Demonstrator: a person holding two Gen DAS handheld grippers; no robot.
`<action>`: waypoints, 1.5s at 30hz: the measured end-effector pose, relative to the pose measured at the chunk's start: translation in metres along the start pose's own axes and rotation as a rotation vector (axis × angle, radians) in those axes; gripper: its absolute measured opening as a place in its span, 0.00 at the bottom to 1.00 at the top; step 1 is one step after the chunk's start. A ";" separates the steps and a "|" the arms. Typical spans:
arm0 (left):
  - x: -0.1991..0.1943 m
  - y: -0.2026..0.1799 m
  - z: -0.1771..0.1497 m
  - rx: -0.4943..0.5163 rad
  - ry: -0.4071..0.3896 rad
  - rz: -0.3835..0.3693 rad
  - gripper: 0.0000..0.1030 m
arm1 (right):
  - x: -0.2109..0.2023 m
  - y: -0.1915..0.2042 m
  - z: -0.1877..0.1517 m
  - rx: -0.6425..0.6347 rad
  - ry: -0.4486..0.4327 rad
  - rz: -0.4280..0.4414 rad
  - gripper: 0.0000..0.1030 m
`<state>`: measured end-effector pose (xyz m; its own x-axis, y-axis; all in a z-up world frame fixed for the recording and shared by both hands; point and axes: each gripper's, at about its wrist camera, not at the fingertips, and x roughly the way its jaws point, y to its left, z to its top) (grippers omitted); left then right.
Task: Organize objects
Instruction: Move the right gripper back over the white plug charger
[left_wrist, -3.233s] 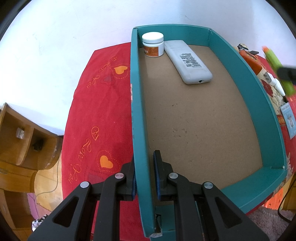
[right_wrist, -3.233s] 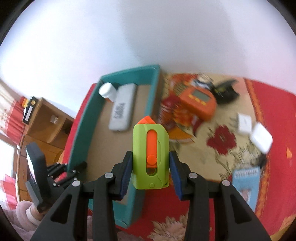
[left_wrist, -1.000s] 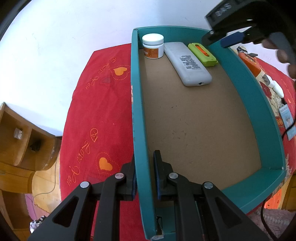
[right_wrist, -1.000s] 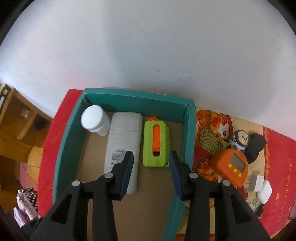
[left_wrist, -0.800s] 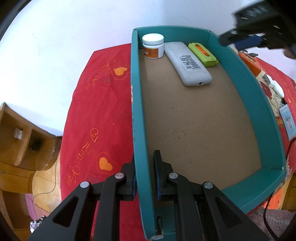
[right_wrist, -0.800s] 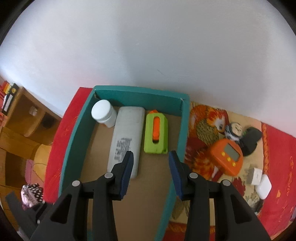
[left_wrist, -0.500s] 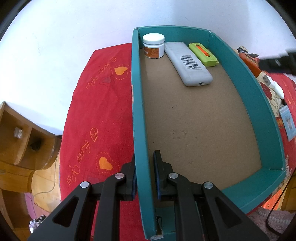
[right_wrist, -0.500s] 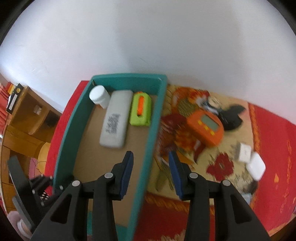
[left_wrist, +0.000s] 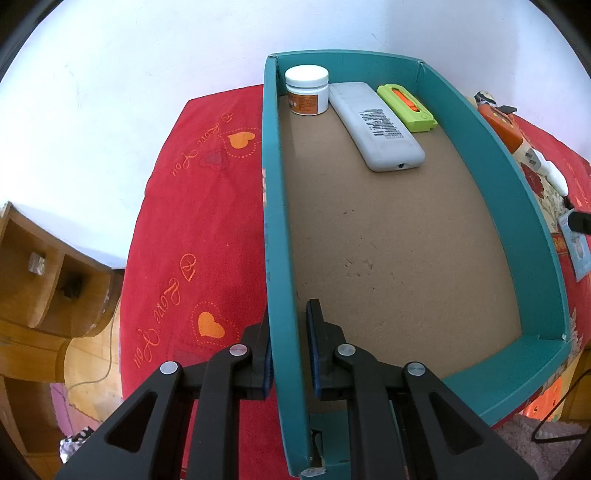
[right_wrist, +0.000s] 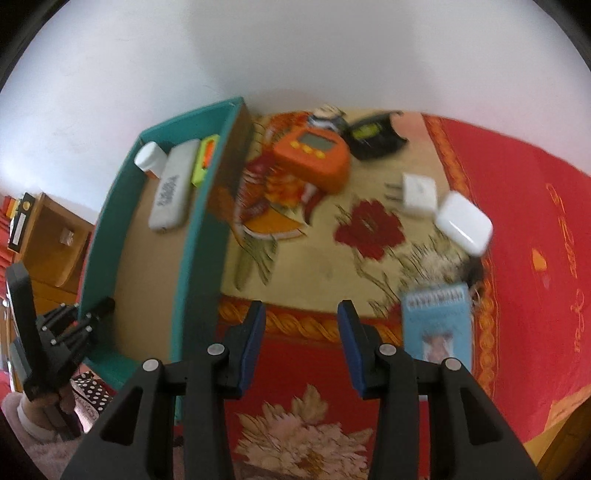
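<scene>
The left gripper (left_wrist: 288, 343) is clamped on the near left wall of the teal box (left_wrist: 275, 206). The right gripper (right_wrist: 299, 343) hangs apart, holding nothing, over the red cloth (right_wrist: 517, 236).

The red cloth (left_wrist: 207, 229) carries orange embroidered script beside its hearts; seen upside down from the left wrist view, it seems to read "Love You", repeated along the cloth. The grey remote (left_wrist: 375, 127) in the teal tray (left_wrist: 275, 229) bears a printed label with a barcode and fine lines, too small to read. The white jar (left_wrist: 307, 90) has an orange label whose print cannot be made out. The blue card (right_wrist: 437, 325) shows a headline row, blurred beyond reading
</scene>
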<state>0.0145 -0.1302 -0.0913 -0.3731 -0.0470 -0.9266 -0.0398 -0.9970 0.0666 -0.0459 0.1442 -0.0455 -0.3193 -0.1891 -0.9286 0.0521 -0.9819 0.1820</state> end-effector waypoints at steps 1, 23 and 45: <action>0.000 0.001 0.000 -0.002 0.001 -0.001 0.14 | 0.001 -0.003 -0.002 0.006 0.002 -0.002 0.39; 0.001 0.001 -0.001 0.000 0.003 0.002 0.14 | 0.009 -0.029 0.003 0.093 -0.013 0.011 0.47; -0.002 0.010 -0.010 0.003 -0.002 0.001 0.14 | 0.041 -0.072 0.088 0.102 -0.038 -0.075 0.49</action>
<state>0.0241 -0.1405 -0.0925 -0.3748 -0.0478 -0.9259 -0.0422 -0.9968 0.0685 -0.1459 0.2078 -0.0683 -0.3547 -0.1131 -0.9281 -0.0694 -0.9867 0.1467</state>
